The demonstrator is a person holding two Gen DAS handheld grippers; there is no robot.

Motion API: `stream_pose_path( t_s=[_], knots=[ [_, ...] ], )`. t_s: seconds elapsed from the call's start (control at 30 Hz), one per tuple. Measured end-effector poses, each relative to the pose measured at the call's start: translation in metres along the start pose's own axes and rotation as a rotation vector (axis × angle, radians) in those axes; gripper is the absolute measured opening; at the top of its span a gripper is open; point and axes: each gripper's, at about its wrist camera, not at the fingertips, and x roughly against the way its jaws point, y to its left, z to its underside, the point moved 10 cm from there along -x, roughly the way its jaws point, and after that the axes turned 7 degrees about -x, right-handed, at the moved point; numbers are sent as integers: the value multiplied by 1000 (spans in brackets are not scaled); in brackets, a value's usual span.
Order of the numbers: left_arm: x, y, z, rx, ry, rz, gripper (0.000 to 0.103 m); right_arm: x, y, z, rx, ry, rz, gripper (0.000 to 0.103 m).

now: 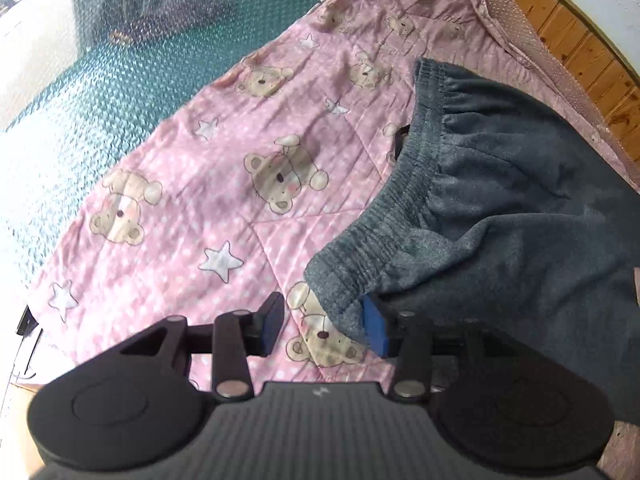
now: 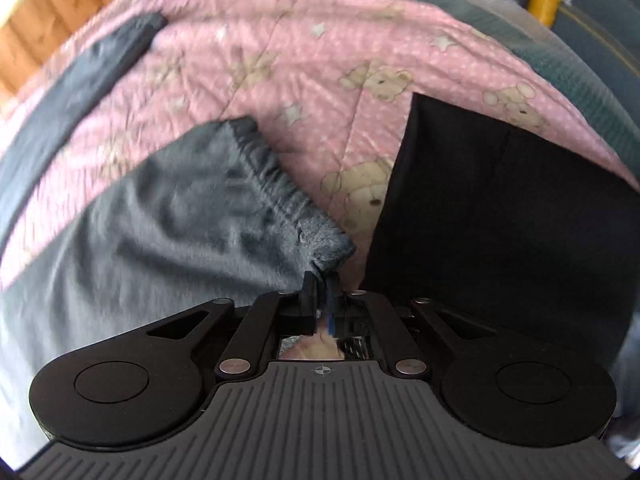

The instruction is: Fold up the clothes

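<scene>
The grey trousers [image 1: 500, 184] look like soft, matt fleece (ribbed at the elastic waistband). The pink quilt [image 1: 208, 184] is stitched printed cloth. At upper right, wood panelling [image 1: 576, 36] shows knots. The black garment [image 2: 500, 216] is smooth and matt.

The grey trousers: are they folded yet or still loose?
Still loose: the grey trousers lie rumpled on the pink quilt, waistband corner pinched in the right gripper.

Grey trousers [image 1: 500, 184] lie on a pink quilt [image 1: 200, 184] with bears and stars.
</scene>
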Motion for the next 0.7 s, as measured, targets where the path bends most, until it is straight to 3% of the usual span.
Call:
stream_pose_path(
  t_s=[0.03, 0.1, 0.17, 0.27, 0.3, 0.33, 0.47, 0.5, 0.53, 0.57, 0.63, 0.7],
  knots=[
    [10, 4, -7, -6, -18, -20, 43, 6, -1, -3, 20, -14, 30, 35],
    [28, 7, -23, -7, -58, -34, 44, 35, 4, -19, 56, -134, 83, 45],
    [37, 3, -42, 5, -103, -27, 44, 52, 29, -35, 104, -198, 34, 47],
    [30, -21, -68, -11, -126, 2, 46, 43, 73, -58, 167, -210, -50, 73],
    [21, -36, -74, -30, -117, 14, 46, 33, 85, -67, 170, -211, -66, 88],
    [10, -54, -79, -62, -105, 33, 46, 17, 91, -75, 163, -193, -71, 91],
    [-40, -124, -82, -199, -52, 66, 45, -59, 96, -94, 117, -44, -46, 81],
    [-52, -133, -78, -221, -33, 47, 45, -73, 96, -92, 109, 9, -63, 66],
    [-64, -139, -73, -240, -14, 27, 44, -80, 97, -89, 110, 47, -100, 36],
    [-72, -140, -67, -249, 6, 2, 42, -83, 99, -86, 113, 75, -143, 20],
    [-84, -135, -55, -250, 34, -50, 41, -83, 100, -84, 115, 98, -203, 17],
    [-89, -123, -43, -247, 49, -88, 38, -74, 94, -90, 107, 49, -211, 14]
  ],
)
